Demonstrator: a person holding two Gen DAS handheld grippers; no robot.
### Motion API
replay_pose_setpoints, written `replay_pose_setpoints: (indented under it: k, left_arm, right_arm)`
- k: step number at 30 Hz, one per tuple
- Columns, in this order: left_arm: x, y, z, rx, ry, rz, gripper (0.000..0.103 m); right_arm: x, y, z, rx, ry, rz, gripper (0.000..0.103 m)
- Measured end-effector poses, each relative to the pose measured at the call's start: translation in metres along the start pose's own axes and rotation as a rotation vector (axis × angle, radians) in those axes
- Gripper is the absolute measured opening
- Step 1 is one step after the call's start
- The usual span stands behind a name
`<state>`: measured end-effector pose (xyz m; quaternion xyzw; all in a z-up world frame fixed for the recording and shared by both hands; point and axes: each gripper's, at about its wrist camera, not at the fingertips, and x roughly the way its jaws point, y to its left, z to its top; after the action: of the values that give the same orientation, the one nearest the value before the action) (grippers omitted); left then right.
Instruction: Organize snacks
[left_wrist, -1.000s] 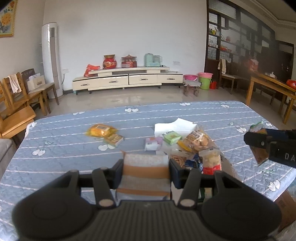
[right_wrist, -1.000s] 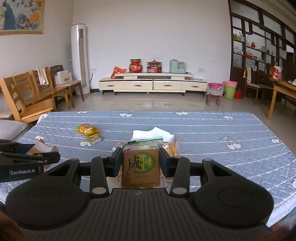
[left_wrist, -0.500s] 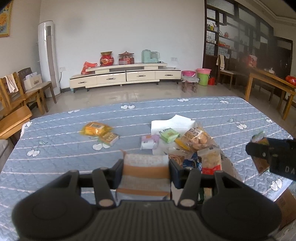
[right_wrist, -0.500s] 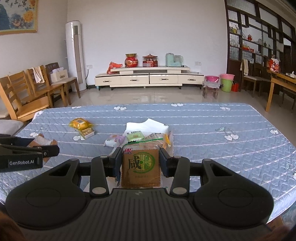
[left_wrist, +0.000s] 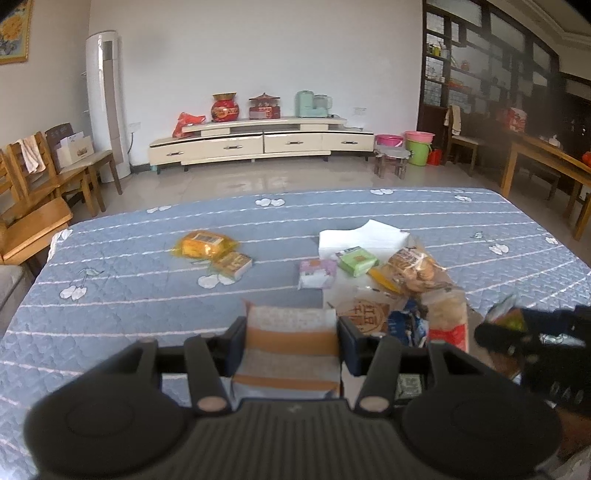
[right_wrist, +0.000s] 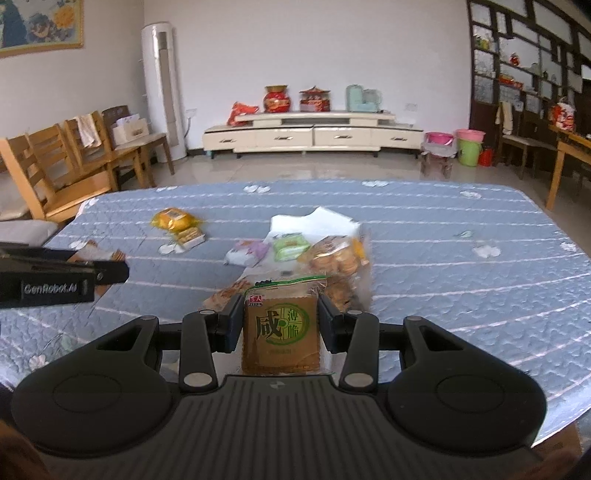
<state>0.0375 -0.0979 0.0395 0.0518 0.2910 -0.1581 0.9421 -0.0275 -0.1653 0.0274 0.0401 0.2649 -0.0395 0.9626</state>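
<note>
My left gripper (left_wrist: 291, 332) is shut on a grey-white snack packet with orange stripes (left_wrist: 290, 354), held over the near part of the blue quilted table (left_wrist: 129, 295). My right gripper (right_wrist: 281, 314) is shut on a brown cracker packet with a green round label (right_wrist: 280, 336). It hangs just above a pile of snacks: a clear bag of round biscuits (right_wrist: 334, 260), a green packet (right_wrist: 290, 247) and a purple packet (right_wrist: 247, 253). In the left wrist view the right gripper (left_wrist: 491, 338) shows at the right edge, beside the pile. The left gripper (right_wrist: 110, 274) shows at the left of the right wrist view.
A yellow packet (left_wrist: 203, 245) and a small box (left_wrist: 232, 264) lie apart at the table's middle left. White paper (left_wrist: 362, 238) lies behind the pile. Wooden chairs (left_wrist: 44, 192) stand to the left, a wooden table (left_wrist: 546, 162) to the right, and a low cabinet (left_wrist: 258, 142) by the far wall.
My right gripper has sunk and moved forward with its cracker packet, so the pile now lies closer under it. The left gripper has kept its place and its grip.
</note>
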Motion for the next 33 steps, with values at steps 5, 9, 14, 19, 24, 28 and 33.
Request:
replay_pose_setpoints:
  k: [5, 9, 14, 19, 24, 28, 33]
  left_arm:
    - [0.003, 0.007, -0.001, -0.009, 0.006, 0.013, 0.051]
    - [0.007, 0.011, -0.001, -0.013, 0.012, 0.019, 0.051]
    - [0.014, 0.013, 0.000, -0.015, 0.020, 0.019, 0.051]
    - [0.021, 0.014, 0.002, -0.013, 0.023, 0.016, 0.051]
    - [0.031, 0.015, 0.004, -0.010, 0.032, 0.015, 0.051]
    - [0.043, 0.016, 0.007, -0.001, 0.045, 0.019, 0.051]
    - [0.061, 0.012, 0.014, 0.014, 0.053, 0.020, 0.051]
  right_arm:
    - [0.019, 0.014, -0.003, -0.019, 0.045, 0.045, 0.052]
    - [0.032, 0.027, -0.005, -0.047, 0.072, 0.071, 0.052]
    - [0.045, 0.038, -0.008, -0.067, 0.094, 0.092, 0.052]
    - [0.055, 0.045, -0.011, -0.075, 0.109, 0.104, 0.052]
    - [0.065, 0.053, -0.013, -0.087, 0.119, 0.119, 0.052]
    - [0.073, 0.049, -0.019, -0.091, 0.126, 0.117, 0.061]
    - [0.063, 0.034, -0.019, -0.045, 0.067, 0.129, 0.069]
